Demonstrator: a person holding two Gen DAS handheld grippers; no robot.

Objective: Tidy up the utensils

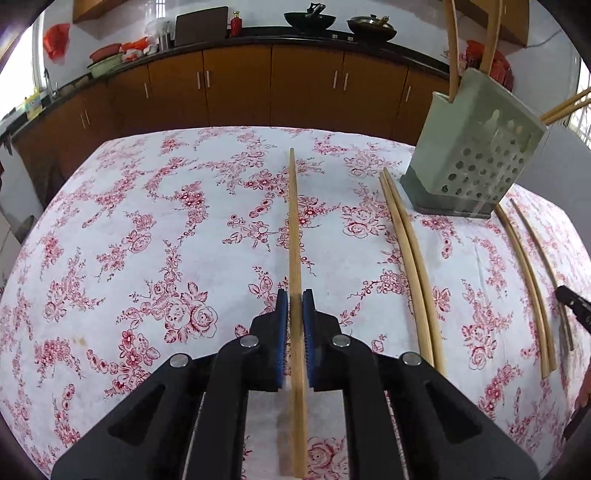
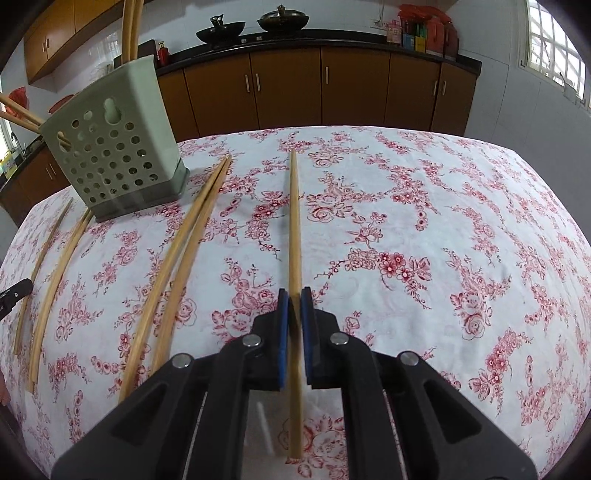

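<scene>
My left gripper [image 1: 295,295] is shut on a wooden chopstick [image 1: 294,221] that runs forward over the flowered tablecloth. My right gripper [image 2: 294,293] is likewise shut on a chopstick [image 2: 294,221]. A pale green perforated utensil holder [image 1: 476,155] [image 2: 110,147] stands at the back of the table with several chopsticks sticking out of it. A loose pair of chopsticks [image 1: 410,251] [image 2: 177,258] lies in front of the holder. Another pair [image 1: 528,280] [image 2: 51,280] lies further out, with a black fingertip of the other gripper [image 1: 574,304] [image 2: 14,291] beside it in each view.
The table wears a white cloth with red roses [image 1: 147,240] [image 2: 443,240]. Brown kitchen cabinets [image 1: 236,85] run behind it under a dark counter with woks [image 1: 310,18], a cutting board and jars. A window [image 2: 554,48] is at the right.
</scene>
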